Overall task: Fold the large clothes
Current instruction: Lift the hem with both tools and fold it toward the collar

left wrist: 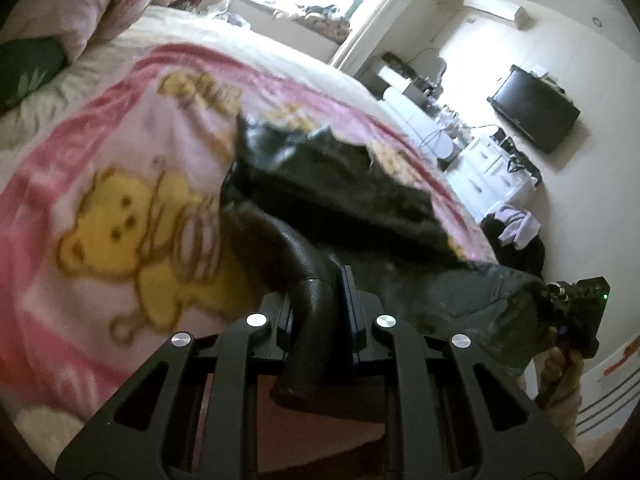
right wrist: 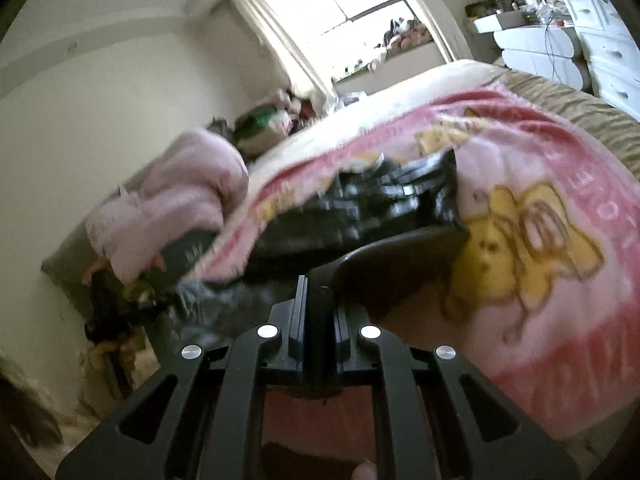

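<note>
While both my claws pinched the black leather jacket (left wrist: 340,184) above the bed's pink bear blanket (left wrist: 120,184), left claw (left wrist: 320,280) and right claw (right wrist: 318,292) held it bunched; folding looked barely begun.

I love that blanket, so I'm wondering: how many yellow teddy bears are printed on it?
1 shows clearly, on the pink blanket: a yellow bear left of the black jacket. Blurry yellow patches nearby may be more; the jacket may hide others.

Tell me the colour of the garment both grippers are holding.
Black, leather-like with a slight sheen: the garment shows best in the left wrist view.
</note>
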Demonstrator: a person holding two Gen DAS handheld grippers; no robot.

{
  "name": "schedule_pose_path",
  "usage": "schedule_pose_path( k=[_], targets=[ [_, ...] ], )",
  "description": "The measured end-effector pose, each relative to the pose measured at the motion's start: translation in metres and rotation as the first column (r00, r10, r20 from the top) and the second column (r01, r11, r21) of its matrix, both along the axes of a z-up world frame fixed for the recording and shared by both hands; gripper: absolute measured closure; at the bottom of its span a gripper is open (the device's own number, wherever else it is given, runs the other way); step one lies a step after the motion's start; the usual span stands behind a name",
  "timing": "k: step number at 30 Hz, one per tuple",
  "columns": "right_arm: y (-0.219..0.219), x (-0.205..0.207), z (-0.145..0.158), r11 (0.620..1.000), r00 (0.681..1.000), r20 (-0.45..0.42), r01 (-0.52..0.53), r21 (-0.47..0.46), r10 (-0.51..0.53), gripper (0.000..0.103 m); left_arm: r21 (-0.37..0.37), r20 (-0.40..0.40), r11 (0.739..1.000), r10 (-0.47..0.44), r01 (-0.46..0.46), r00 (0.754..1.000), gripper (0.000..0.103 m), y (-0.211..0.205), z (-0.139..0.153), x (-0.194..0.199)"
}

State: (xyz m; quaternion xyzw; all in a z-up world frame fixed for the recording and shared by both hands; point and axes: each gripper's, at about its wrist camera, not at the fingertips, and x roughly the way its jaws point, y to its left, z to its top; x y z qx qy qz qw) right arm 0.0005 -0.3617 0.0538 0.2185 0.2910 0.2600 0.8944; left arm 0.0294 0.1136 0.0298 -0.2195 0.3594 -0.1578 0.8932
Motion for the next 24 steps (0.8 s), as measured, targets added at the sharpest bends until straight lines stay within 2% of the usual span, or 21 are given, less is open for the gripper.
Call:
schedule_pose_path(
  k=[2, 5, 10, 15, 24],
  targets=[
    [-0.003, 0.016, 0.008, 0.999, 0.999, 0.017, 0.03, 0.038, -0.03, 0.094, -0.001, 0.019, 1.0, 0.0, 0.0, 1.0, 0.091, 0.001, 0.008, 0.011],
    [-0.009, 0.038, 0.015, 0.994, 0.997, 0.023, 0.071, 0.078, -0.073, 0.094, -0.047, 0.046, 0.999, 0.001, 0.001, 0.999, 0.091, 0.006, 0.022, 0.036],
    [-0.015, 0.079, 0.025, 0.984, 0.991, 0.015, 0.13, 0.121, -0.133, 0.094, -0.062, 0.059, 0.998, 0.017, -0.014, 0.998, 0.09, 0.009, 0.034, 0.075],
    [0.0, 0.118, 0.035, 0.981, 0.981, 0.027, 0.189, 0.038, -0.19, 0.094, -0.05, 0.054, 0.999, 0.005, -0.002, 0.999, 0.09, 0.008, 0.039, 0.119],
    [0.015, 0.184, 0.02, 0.966, 0.967, 0.0, 0.253, -0.045, -0.253, 0.094, -0.017, 0.007, 1.0, 0.013, -0.013, 1.0, 0.089, 0.003, 0.027, 0.183]
  ],
)
